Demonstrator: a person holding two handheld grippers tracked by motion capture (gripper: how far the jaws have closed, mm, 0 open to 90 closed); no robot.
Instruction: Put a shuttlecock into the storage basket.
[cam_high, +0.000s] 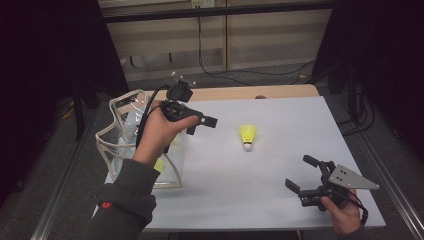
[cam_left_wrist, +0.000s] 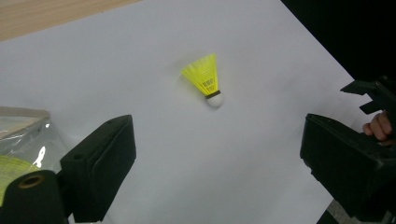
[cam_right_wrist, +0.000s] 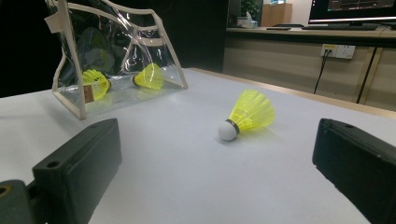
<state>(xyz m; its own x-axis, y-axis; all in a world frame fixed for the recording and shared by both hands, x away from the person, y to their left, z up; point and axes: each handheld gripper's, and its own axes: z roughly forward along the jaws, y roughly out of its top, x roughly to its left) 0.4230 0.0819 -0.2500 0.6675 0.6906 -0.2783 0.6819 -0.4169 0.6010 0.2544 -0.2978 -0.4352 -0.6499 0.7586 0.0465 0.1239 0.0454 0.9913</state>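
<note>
Work in hand: shuttlecocks are being gathered into a clear bag (cam_high: 125, 145); one shuttlecock (cam_high: 247, 136) is left out on the table (cam_high: 280, 200).
Shuttlecock: it is seen lying on its side near the middle of the white tabletop, cork toward the person, yellow skirt away, touched by nothing. In the right gripper view (cam_right_wrist: 247, 115) it is seen with the cork at the left and the skirt flared to the right.
Bag: it stands open-topped at the left edge of the table, well apart from the loose shuttlecock. Two yellow shuttlecocks (cam_right_wrist: 121, 80) are seen lying inside it in the right gripper view.
Left gripper (cam_high: 197, 122): it is held above the table just beside the bag, jaws spread wide and empty, pointed toward the loose shuttlecock, which is framed between the jaws in its own view (cam_left_wrist: 208, 79).
Right gripper (cam_high: 305, 175): it is held low near the table's right front corner, jaws parted and empty, also turned toward the shuttlecock.
Step judged: the reach for the last shuttlecock is not yet made; neither gripper is close to it.
Next move calls for: one gripper to be brought down over the shuttlecock, the jaws to be closed gently on cork or lower skirt, since the skirt is likely to be crushed easily, and a carry to the bag's open top.
</note>
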